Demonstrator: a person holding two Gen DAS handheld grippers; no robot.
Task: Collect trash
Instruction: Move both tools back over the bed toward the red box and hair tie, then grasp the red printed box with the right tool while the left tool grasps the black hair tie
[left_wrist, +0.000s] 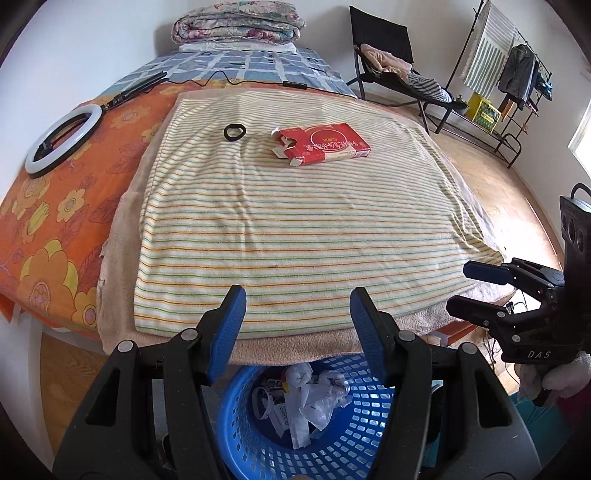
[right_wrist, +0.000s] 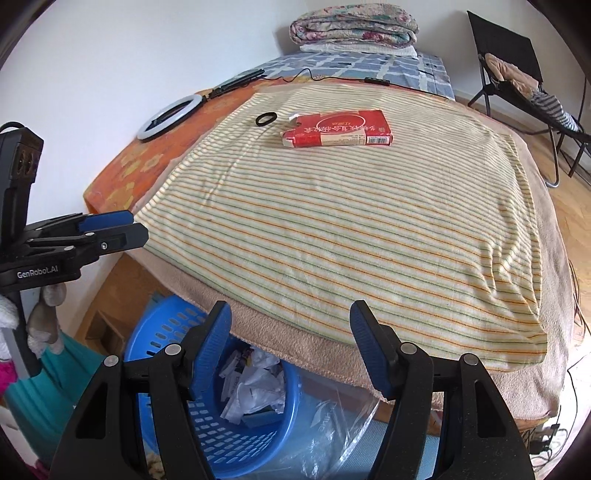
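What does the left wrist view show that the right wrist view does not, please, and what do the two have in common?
Only the left wrist view shows the clothes rack with hanging garments and the yellow crate beneath it, on the far right.

Only the right wrist view shows the clear plastic sheet on the floor beside the basket.

Both show the red box and the black ring on the striped towel, the ring light, the blue basket holding crumpled trash, and both grippers open and empty.
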